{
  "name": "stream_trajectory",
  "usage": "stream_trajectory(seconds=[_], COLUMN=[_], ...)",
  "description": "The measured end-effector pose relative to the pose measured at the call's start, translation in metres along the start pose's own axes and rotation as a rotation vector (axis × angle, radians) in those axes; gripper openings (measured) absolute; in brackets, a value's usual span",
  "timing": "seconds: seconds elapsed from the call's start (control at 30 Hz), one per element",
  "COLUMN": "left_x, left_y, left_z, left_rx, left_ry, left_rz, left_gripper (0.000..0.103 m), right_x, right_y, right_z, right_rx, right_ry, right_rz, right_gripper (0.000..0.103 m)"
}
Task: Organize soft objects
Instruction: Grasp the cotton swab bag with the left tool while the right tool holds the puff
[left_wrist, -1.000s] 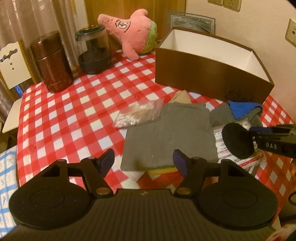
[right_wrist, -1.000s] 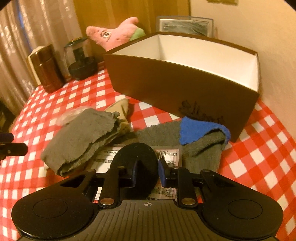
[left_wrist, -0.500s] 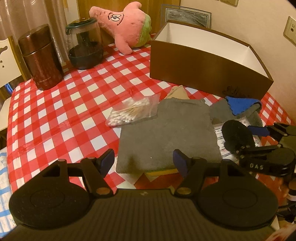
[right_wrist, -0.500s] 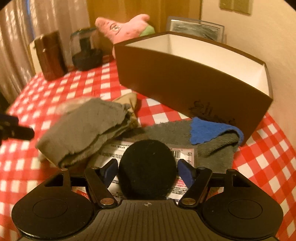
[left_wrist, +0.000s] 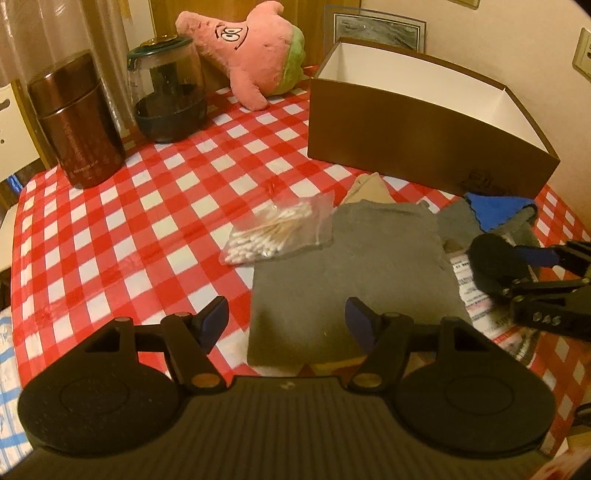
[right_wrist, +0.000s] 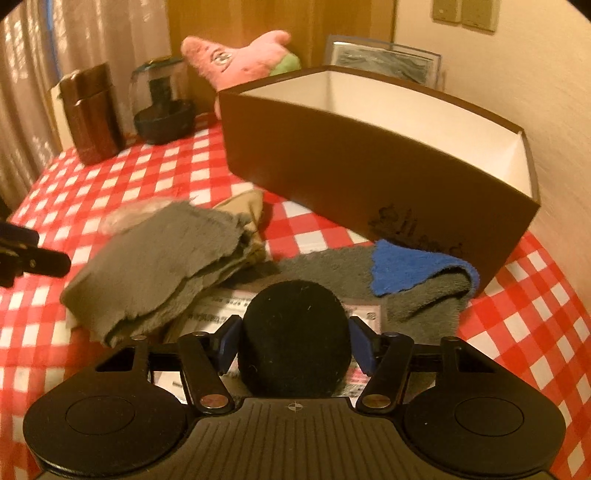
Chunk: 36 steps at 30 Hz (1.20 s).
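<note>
Right gripper (right_wrist: 294, 345): fingers closing again around black puff (right_wrist: 293, 334) after springing wide from an edge-on pinch a second ago; regrasp under way, near brown box (right_wrist: 369, 173). Left gripper (left_wrist: 286, 319): open, empty, nearer grey cloth (left_wrist: 354, 266).

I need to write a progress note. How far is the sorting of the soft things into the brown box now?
Nothing looks done: the visible part of the brown box holds nothing. In hand: the right tool is closing around a round black sponge; the left tool is open over the grey folded cloth. Left on the table: that cloth, the grey-and-blue towel and the pink plush.
</note>
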<state>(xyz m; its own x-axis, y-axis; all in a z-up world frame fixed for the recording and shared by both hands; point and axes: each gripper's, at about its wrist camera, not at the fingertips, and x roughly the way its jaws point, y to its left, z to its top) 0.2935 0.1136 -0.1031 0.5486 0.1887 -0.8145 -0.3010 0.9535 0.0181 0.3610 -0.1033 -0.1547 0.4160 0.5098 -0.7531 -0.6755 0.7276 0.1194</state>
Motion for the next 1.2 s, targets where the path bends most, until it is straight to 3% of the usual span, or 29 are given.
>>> stream_trajectory(seconds=[0.33,0.47,0.6,0.67,0.73,0.83,0.93,1.2], left_x=[0.039,0.059,0.072,0.078,0.083,0.089,0.088,0.063], left_y=[0.009,0.014,0.012,0.010,0.008,0.006,0.007,0.012], left_z=[0.016,0.021,0.025,0.026,0.027,0.028,0.029,0.034], left_rx=[0.128,0.184,0.257,0.297,0.327,0.360,0.349,0.252], left_ry=[-0.022,-0.010,-0.031,-0.049,-0.046,-0.035,-0.040,-0.042], left_rz=[0.043,0.028,0.010,0.006,-0.004,0.000,-0.002,-0.038], left_gripper=[0.066,0.053,0.051,0.044,0.029,0.019,0.013,0.011], right_x=[-0.004,-0.002,0.001,0.002,0.004,0.004,0.004,-0.001], right_y=[-0.017,-0.021,-0.025,-0.028,-0.029,-0.031,-0.031,-0.027], right_z=[0.019,0.021,0.020,0.021,0.021,0.022,0.023,0.025], right_rx=[0.079,0.092,0.109,0.120,0.128,0.131,0.132,0.124], right_ry=[-0.020,-0.013,-0.001,0.003,0.009,0.010,0.010,-0.003], right_rz=[0.000,-0.003,-0.009,-0.011,-0.011,-0.017,-0.019,-0.015], right_gripper=[0.061,0.061,0.061,0.061,0.061,0.061,0.061,0.061])
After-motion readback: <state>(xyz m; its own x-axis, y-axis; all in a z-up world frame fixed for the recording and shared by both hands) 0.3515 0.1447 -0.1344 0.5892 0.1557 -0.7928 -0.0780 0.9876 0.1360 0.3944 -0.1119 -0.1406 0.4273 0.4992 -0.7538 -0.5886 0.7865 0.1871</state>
